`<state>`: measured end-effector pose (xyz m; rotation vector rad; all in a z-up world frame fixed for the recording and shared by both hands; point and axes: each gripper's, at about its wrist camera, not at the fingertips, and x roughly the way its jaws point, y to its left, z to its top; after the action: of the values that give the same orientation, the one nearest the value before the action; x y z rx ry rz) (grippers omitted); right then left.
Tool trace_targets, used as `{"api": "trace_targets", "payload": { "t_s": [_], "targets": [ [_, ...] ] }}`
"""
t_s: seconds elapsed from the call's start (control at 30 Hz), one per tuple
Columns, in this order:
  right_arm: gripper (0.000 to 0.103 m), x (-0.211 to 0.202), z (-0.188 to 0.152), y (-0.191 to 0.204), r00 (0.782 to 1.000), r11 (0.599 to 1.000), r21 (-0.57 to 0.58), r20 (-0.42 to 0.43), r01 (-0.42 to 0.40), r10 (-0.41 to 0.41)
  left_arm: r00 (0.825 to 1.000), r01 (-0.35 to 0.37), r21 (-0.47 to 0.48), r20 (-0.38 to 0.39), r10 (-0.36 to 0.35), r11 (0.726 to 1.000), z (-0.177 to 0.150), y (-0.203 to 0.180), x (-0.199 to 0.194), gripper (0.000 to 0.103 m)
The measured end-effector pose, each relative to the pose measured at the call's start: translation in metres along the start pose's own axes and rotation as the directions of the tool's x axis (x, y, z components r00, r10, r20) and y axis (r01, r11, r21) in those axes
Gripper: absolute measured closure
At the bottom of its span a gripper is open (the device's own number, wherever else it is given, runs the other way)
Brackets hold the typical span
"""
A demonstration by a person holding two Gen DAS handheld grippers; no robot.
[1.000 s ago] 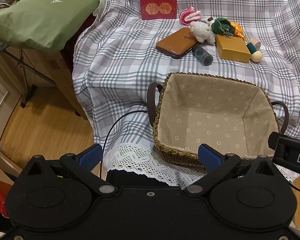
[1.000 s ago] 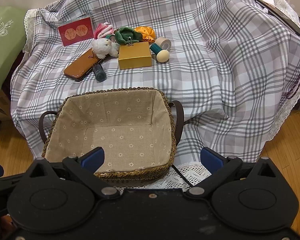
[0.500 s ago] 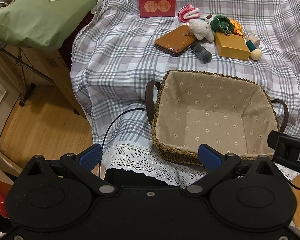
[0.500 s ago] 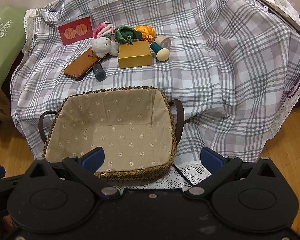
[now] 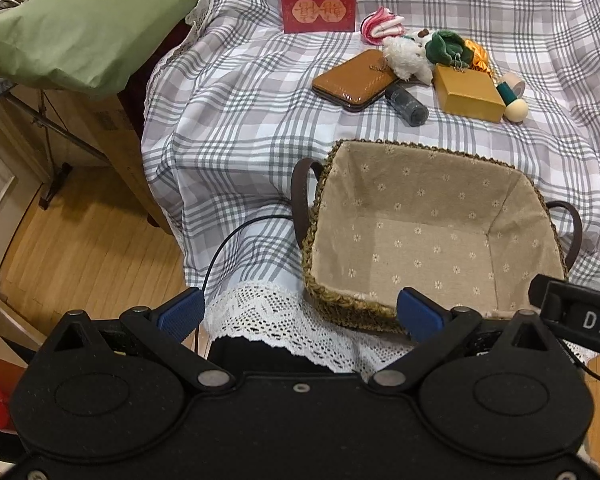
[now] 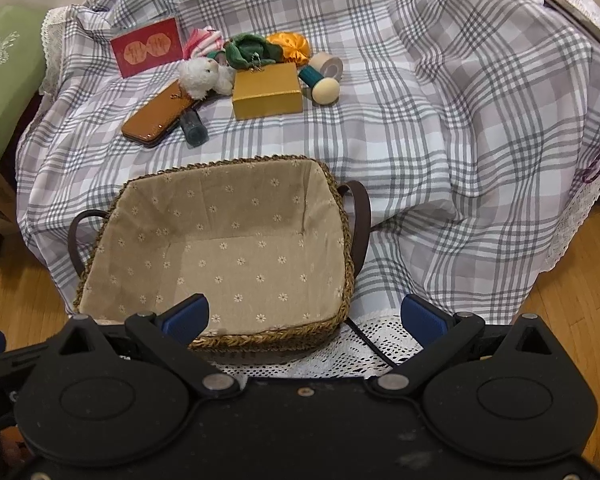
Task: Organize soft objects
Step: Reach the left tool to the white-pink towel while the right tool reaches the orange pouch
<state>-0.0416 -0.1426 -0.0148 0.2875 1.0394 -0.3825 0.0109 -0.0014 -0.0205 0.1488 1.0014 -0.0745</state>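
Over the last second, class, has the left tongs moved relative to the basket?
Yes. In the left wrist view the basket and the red card sit higher in frame, so the left tongs backed away slightly.

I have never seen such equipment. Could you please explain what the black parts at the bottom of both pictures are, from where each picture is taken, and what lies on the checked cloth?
The black parts are two hand-held grippers; a person carries one in each hand. A camera on each looks forward along its blue-tipped fingers. One picture comes from the left gripper, the other from the right gripper. Both are open and hold nothing.

Nearest on the plaid cloth stands an empty lined wicker basket. Behind it lie a white plush toy, a green plush toy, an orange satin ornament, a pink striped fabric piece, a brown wallet, a yellow box, a dark bottle and a red card.
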Motion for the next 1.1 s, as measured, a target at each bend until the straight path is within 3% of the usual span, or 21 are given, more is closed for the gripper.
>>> {"api": "trace_targets", "payload": {
  "t_s": [0.23,0.47,0.8,0.93,1.1],
  "targets": [
    [0.000,0.015,0.007,-0.005,1.000,1.000,0.019,-0.016,0.019,-0.019,0.998,0.058,-0.013,-0.005,-0.058,0.998,0.007,-0.001,0.009,0.004],
    [0.000,0.027,0.026,-0.005,0.999,0.999,0.014,0.019,0.044,-0.044,0.999,0.035,-0.009,0.018,-0.034,0.999,0.019,-0.003,0.014,0.004],
    [0.000,0.042,0.073,-0.018,0.993,0.996,0.076,0.106,0.050,-0.058,0.998,0.051,0.066,0.038,-0.053,0.997,0.053,-0.016,0.024,0.006],
    [0.001,0.058,0.098,-0.029,0.995,0.992,0.116,0.089,0.040,-0.050,0.997,0.067,0.088,0.033,-0.070,0.994,0.073,-0.024,0.034,0.006],
    [0.001,0.082,0.126,-0.036,0.992,0.989,0.117,0.077,0.091,-0.100,0.994,0.111,0.097,-0.012,-0.111,0.989,0.097,-0.036,0.057,0.009]
  ]
}}
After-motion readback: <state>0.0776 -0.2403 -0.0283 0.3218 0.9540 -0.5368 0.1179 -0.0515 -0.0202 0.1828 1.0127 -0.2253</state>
